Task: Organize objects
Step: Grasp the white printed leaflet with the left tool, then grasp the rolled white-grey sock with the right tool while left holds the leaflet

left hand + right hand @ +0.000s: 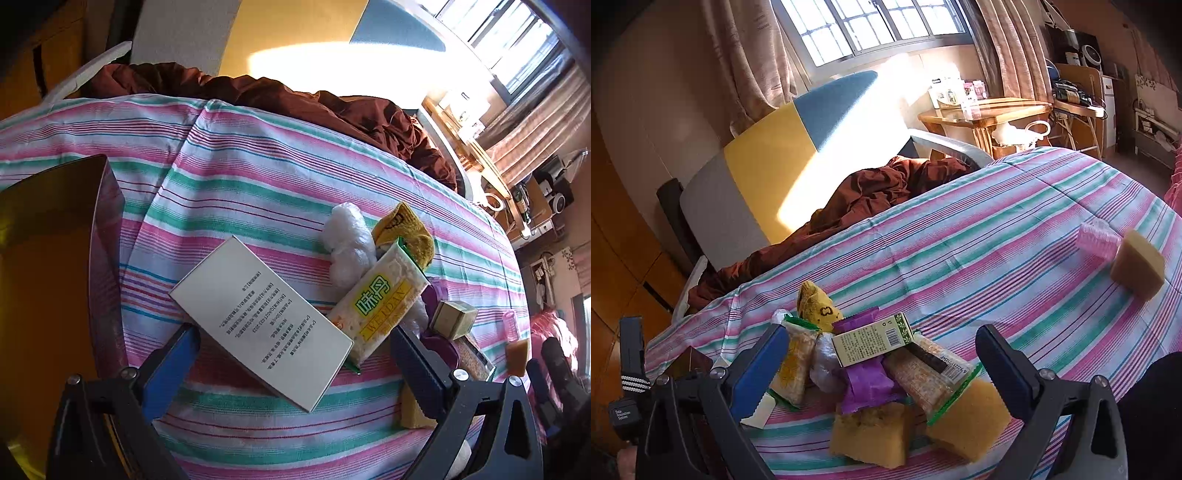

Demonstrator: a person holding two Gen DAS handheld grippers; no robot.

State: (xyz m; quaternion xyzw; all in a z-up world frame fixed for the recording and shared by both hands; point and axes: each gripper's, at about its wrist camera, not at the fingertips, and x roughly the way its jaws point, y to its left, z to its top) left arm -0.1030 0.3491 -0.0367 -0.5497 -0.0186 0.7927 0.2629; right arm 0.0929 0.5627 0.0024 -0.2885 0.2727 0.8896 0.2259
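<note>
White box (260, 325) flat, long axis diagonal, between left gripper (295, 354) fingers

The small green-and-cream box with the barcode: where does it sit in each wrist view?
Left wrist view: the small box is at right of centre, end-on, past the right finger.
Right wrist view: it lies low centre, atop the purple wrapper, between the fingers.
Shared landmark: the yellow cloth at the far end of the pile.
</note>
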